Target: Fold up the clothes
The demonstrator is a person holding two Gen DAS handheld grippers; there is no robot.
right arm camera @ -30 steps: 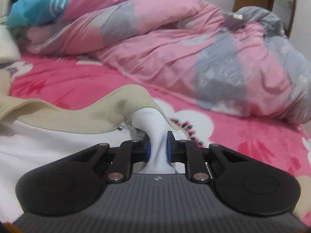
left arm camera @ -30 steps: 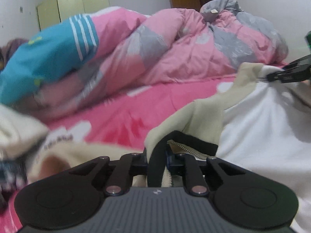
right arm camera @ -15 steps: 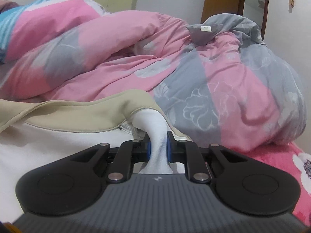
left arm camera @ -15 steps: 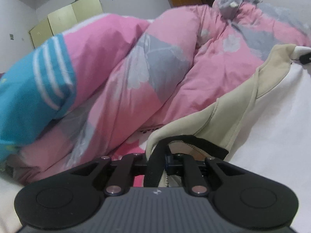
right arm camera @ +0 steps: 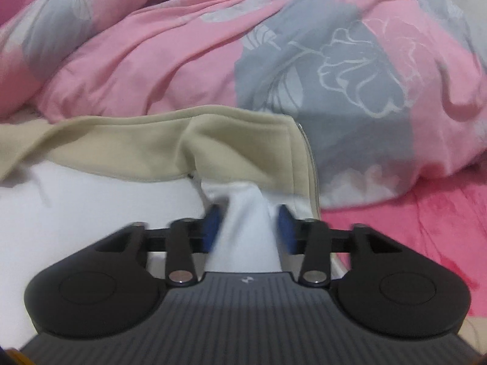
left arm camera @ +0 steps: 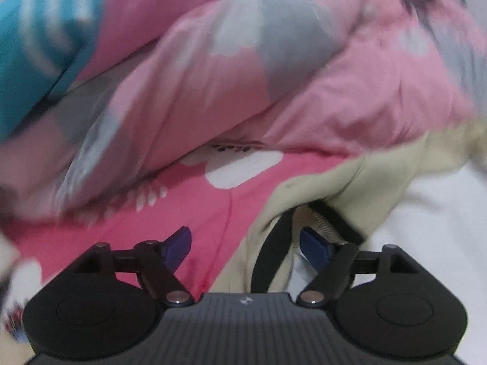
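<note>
a: at the left wrist, first: left gripper (left arm camera: 247, 245) spread wide, blue pads (left arm camera: 179, 243) far apart, gripping nothing.

b: and the jacket (left arm camera: 380, 182)?

a: lying to the right on the pink sheet (left arm camera: 197, 213), beige collar part up front, white body further right. black trim (left arm camera: 271, 252) looping down between the fingers, close by the right-hand pad (contact hard to judge).

b: behind it?

a: pink and grey duvet (left arm camera: 274, 76) heaped across the top, blurred; teal cloth with white stripes (left arm camera: 30, 45) at upper left.

b: over at the right wrist, then?

a: right gripper (right arm camera: 249, 223) parted about halfway. pinch of white fabric (right arm camera: 248, 213) from the jacket (right arm camera: 137, 140) standing up between the blue pads (right arm camera: 286, 225), not squeezed thin. too blurred to say whether touching either pad.

b: rest of the garment?

a: beige band folded across just ahead of the fingers, zip edge (right arm camera: 307, 152) down its right side, white body spread out to the left. same duvet (right arm camera: 304, 60) bunched behind, touching the beige edge; pink sheet (right arm camera: 426, 213) at lower right.
</note>
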